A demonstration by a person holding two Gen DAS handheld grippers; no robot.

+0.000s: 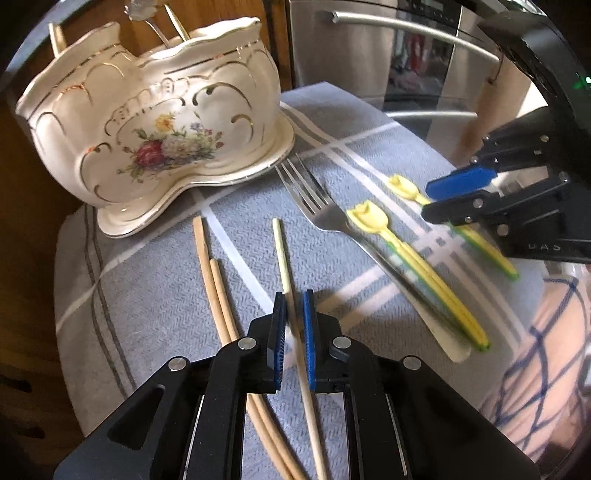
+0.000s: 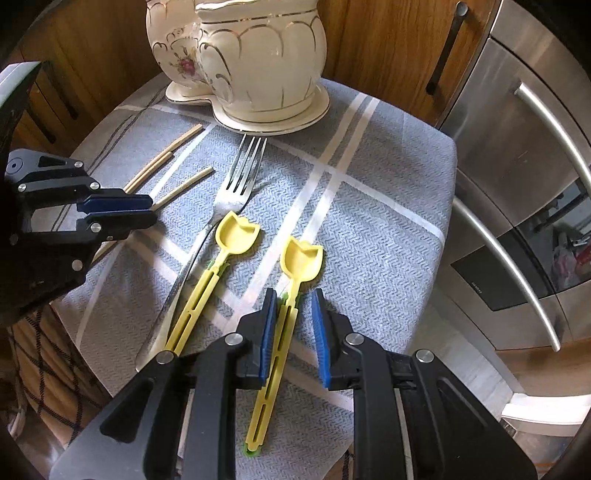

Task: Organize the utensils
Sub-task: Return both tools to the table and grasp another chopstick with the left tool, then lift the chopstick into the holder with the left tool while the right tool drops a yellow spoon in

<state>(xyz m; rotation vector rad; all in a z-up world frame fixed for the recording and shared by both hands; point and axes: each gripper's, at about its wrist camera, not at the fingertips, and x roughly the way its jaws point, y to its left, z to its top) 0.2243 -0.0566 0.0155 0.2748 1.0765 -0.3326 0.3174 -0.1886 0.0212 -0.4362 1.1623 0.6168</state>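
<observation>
A cream floral ceramic holder (image 1: pixel 147 125) stands at the back of the table; it also shows in the right wrist view (image 2: pixel 258 59). My left gripper (image 1: pixel 293 306) is nearly shut around a single pale chopstick (image 1: pixel 282 251) lying on the cloth. Two more chopsticks (image 1: pixel 212 280) lie to its left. A steel fork (image 1: pixel 314 199) and two yellow tulip spoons (image 2: pixel 236 236) (image 2: pixel 301 258) lie on the cloth. My right gripper (image 2: pixel 293 306) is open, its jaws either side of the right spoon's handle (image 2: pixel 280 332), left pad touching it.
A grey cloth (image 2: pixel 369 221) with white stripes covers the small table. Wooden cabinets (image 2: pixel 388 37) stand behind and a steel fridge (image 2: pixel 517 184) stands at the right. Some utensil handles (image 1: pixel 177 22) stick out of the holder.
</observation>
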